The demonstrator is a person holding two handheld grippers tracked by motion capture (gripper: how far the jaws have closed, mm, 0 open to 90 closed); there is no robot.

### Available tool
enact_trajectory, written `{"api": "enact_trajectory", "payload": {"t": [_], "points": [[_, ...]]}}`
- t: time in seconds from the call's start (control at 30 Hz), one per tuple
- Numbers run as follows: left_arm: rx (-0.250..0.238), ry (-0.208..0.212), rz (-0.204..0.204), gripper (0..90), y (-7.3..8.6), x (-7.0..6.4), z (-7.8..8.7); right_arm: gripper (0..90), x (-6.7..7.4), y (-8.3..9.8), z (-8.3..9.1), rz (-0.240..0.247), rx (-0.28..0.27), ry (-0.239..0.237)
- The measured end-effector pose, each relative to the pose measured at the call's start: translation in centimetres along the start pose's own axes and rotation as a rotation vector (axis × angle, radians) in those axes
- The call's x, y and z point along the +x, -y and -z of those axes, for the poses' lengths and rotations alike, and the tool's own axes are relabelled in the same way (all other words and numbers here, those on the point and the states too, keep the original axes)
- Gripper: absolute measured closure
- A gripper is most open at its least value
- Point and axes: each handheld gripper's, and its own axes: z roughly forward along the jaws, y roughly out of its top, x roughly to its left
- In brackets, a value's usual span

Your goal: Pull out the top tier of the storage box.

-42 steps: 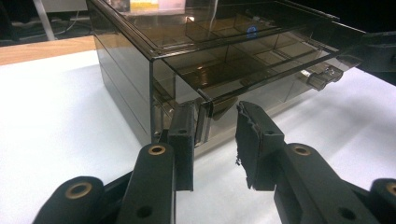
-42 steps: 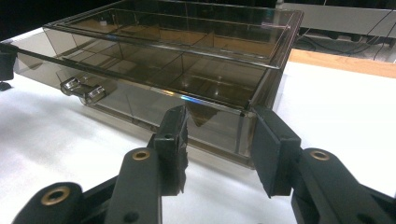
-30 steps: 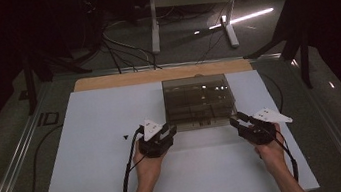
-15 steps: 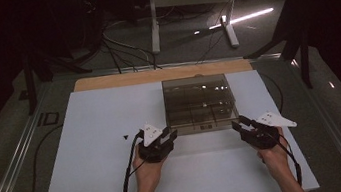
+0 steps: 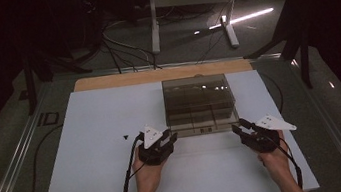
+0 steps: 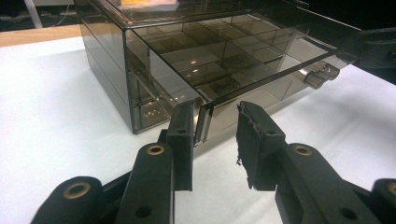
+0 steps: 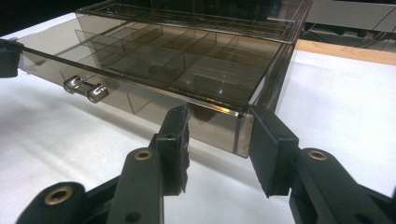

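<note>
High view: a smoky see-through drawer box (image 5: 200, 103) is seen on the far right-centre part of a white table (image 5: 84, 179), with its lowest drawer (image 5: 202, 128) pulled out toward the person. The left gripper (image 5: 169, 138) is held at the drawer's front left corner and the right gripper (image 5: 238, 129) at its front right corner, each carried by 1 hand. Left gripper view: the drawer's corner wall (image 6: 204, 122) is seen between the 2 jaws, which are set narrow; the left jaw lies against the wall, while a gap is left before the right jaw. A metal knob (image 6: 320, 74) is seen on the drawer front. Right gripper view: the other corner (image 7: 243, 133) is straddled by narrow jaws, and whether it is pressed from both sides cannot be told. The drawer's compartments are divided by thin walls.
</note>
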Motion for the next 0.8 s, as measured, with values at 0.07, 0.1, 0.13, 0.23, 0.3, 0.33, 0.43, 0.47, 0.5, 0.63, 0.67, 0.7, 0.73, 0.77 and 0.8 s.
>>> {"api": "enact_trajectory", "payload": {"t": [0.07,0.1,0.13,0.23,0.3,0.33,0.43,0.47,0.5,0.63,0.67,0.7,0.73,0.77,0.8], "points": [[0.001,-0.001,-0.002,67.6,0.01,-0.05,0.03,59.7,0.06,0.03,0.04,0.0,0.0,0.001],[0.001,-0.001,-0.002,67.1,0.01,-0.05,0.03,59.7,0.06,0.03,0.04,0.0,0.0,0.001],[0.003,-0.001,-0.005,67.1,0.07,-0.08,0.03,59.7,0.09,0.05,0.05,0.001,0.002,0.001],[0.013,0.006,-0.006,66.6,0.17,-0.06,-0.02,58.4,0.07,0.2,-0.02,0.001,0.008,-0.001],[0.014,0.011,-0.006,66.4,0.23,-0.11,-0.03,56.9,0.06,0.28,-0.09,-0.002,0.012,-0.001],[0.016,0.015,-0.009,66.4,0.25,-0.14,-0.03,56.3,0.04,0.31,-0.1,-0.002,0.012,-0.002],[0.025,0.021,-0.018,65.9,0.3,-0.07,-0.05,55.4,-0.05,0.42,-0.14,-0.008,0.016,-0.007],[0.026,0.025,-0.018,65.8,0.31,-0.03,-0.06,54.8,-0.03,0.43,-0.15,-0.009,0.018,-0.008],[0.025,0.029,-0.019,65.5,0.31,0.01,-0.05,54.2,-0.02,0.46,-0.17,-0.009,0.02,-0.008],[0.015,0.037,-0.025,61.4,0.26,0.08,0.08,51.6,-0.05,0.48,-0.19,-0.012,0.014,-0.016],[0.01,0.036,-0.024,60.7,0.23,0.12,0.12,50.6,-0.09,0.47,-0.16,-0.014,0.01,-0.017],[0.007,0.028,-0.025,58.7,0.21,0.19,0.2,48.9,-0.16,0.45,-0.11,-0.017,0.007,-0.017],[0.006,0.025,-0.021,58.3,0.18,0.28,0.27,47.0,-0.24,0.43,-0.05,-0.021,0.004,-0.012],[0.003,0.022,-0.018,57.4,0.15,0.38,0.33,45.7,-0.36,0.42,0.02,-0.027,0.0,-0.011],[0.001,0.016,-0.02,55.7,0.12,0.47,0.41,44.1,-0.49,0.41,0.09,-0.035,-0.002,-0.013]]}}
